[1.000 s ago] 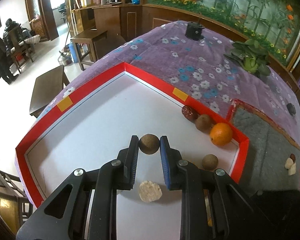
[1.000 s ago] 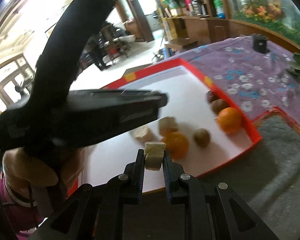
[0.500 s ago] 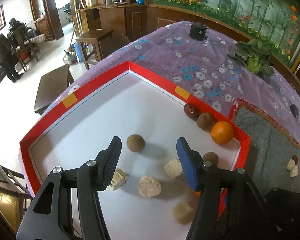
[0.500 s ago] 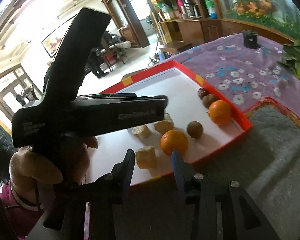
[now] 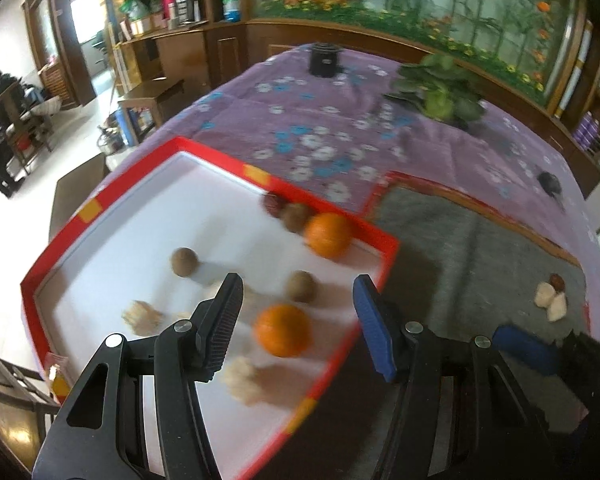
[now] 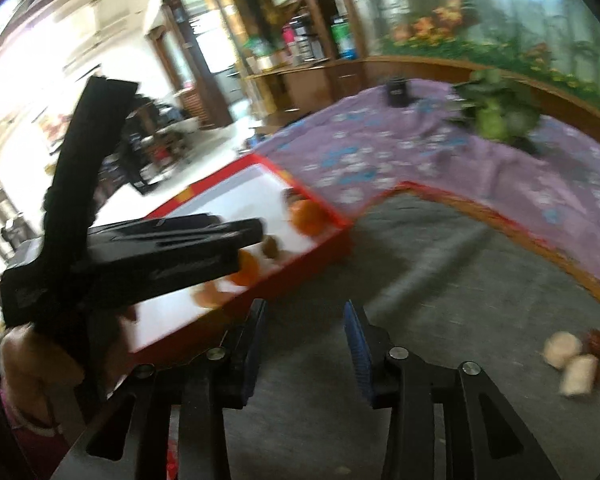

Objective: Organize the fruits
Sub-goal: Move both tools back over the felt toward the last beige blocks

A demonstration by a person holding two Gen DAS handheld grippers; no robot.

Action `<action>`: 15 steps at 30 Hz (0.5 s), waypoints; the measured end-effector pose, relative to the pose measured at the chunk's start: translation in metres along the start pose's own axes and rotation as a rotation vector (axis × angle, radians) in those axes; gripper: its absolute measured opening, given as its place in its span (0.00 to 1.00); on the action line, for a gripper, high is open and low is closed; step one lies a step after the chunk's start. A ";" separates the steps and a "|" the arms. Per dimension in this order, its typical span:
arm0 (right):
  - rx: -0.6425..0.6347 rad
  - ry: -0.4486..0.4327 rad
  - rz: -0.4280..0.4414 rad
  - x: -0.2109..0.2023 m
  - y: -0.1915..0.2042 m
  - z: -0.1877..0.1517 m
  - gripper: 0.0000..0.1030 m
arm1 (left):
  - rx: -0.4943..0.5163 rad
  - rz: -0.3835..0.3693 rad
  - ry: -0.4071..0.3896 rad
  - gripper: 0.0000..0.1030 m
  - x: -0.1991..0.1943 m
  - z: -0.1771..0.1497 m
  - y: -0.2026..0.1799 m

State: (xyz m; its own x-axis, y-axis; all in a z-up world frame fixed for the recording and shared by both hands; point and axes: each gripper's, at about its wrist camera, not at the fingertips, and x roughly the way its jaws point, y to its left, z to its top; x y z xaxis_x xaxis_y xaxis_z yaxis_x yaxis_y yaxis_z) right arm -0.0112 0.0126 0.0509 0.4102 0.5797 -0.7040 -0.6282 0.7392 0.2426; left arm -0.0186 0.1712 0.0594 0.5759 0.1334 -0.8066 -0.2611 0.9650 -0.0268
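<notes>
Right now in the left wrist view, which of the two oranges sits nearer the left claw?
The orange showing between the left claw's fingers, beside a brown fruit. The other orange lies farther off against the tray's red rim.

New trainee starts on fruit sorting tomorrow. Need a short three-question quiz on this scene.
1. How many oranges lie in the red-rimmed tray?
2. True or false: the gray mat holds nothing.
3. Fill in the colour: right beside the far orange lies a ____ round fruit.
Key: 1. two. 2. false: two pale pieces and a dark red one lie on it. 3. brown.
</notes>
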 end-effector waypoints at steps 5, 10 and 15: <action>0.054 -0.011 -0.105 -0.020 -0.032 -0.019 0.41 | 0.063 -0.049 0.018 0.56 0.001 -0.012 -0.042; 0.095 -0.016 -0.178 -0.042 -0.062 -0.038 0.41 | 0.132 -0.097 0.037 0.56 0.004 -0.019 -0.085; 0.145 -0.030 -0.244 -0.070 -0.094 -0.058 0.43 | 0.198 -0.143 0.050 0.56 0.005 -0.023 -0.121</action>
State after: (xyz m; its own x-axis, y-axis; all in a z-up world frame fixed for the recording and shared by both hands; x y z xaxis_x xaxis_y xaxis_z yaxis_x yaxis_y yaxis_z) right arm -0.0193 -0.1177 0.0389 0.5587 0.3867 -0.7337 -0.4084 0.8982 0.1624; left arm -0.0026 0.0503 0.0452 0.5558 -0.0138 -0.8312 -0.0202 0.9993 -0.0301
